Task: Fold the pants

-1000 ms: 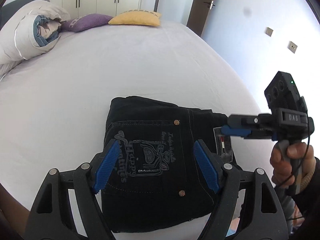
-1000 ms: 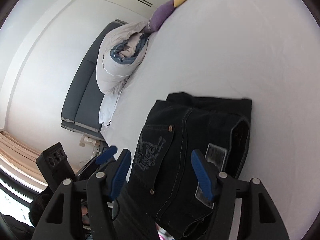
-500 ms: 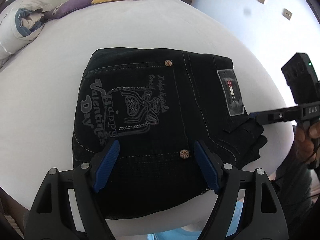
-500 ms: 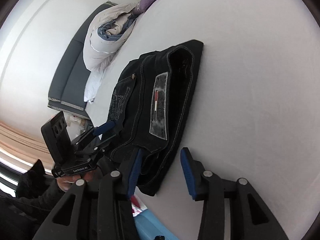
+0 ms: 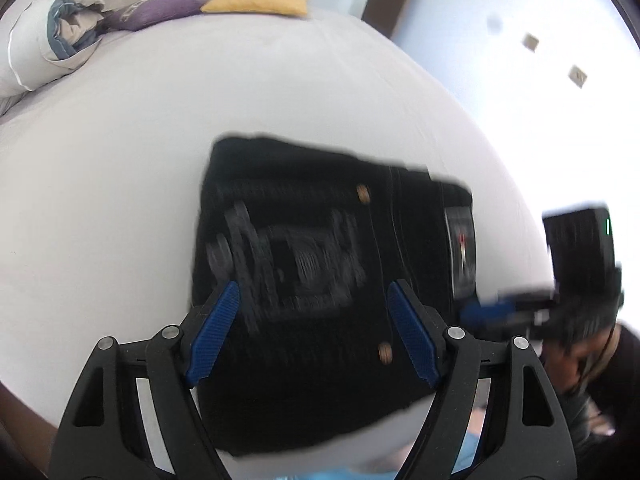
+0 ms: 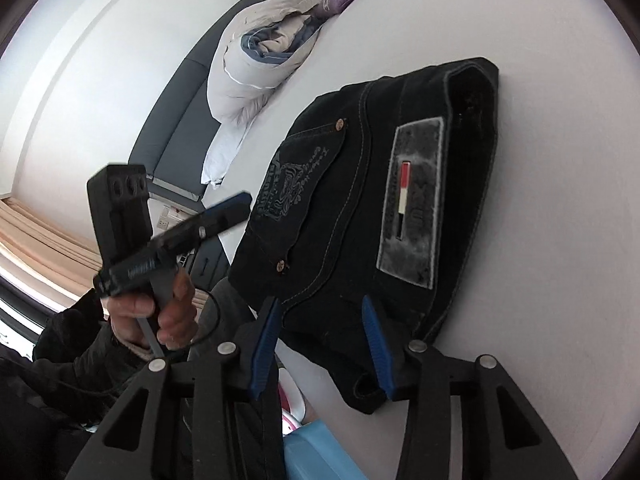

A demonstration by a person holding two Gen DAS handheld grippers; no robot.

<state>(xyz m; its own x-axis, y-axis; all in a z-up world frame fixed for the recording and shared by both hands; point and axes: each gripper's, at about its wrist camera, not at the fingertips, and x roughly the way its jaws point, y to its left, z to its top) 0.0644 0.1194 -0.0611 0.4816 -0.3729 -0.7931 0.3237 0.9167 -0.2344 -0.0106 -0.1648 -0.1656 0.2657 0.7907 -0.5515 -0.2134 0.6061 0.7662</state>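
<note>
The black pants (image 5: 320, 208) lie folded into a thick rectangle near the bed's front edge, back pocket and grey label up. My left gripper (image 5: 314, 286) hovers over their near part, open, with nothing between its pads. In the right wrist view the pants (image 6: 340, 200) fill the middle. My right gripper (image 6: 320, 302) stands about half open at their near waistband corner. That corner lies between the jaws, and the pads do not visibly press on it. The left wrist view is blurred; there the right gripper (image 5: 476, 312) shows at the pants' right edge.
The white bed sheet (image 5: 160, 160) stretches away behind the pants. A rolled duvet (image 5: 44, 52), a purple pillow (image 5: 156, 10) and a yellow pillow (image 5: 256, 2) lie at the far end. A blue object (image 6: 320, 456) sits below the bed's edge. A hand (image 6: 160, 312) holds the left gripper's handle.
My right gripper narrowed its jaws, rolled, and moved in to the pants' near corner, which now lies between its fingers. My left gripper sank a little over the pants and stayed open.
</note>
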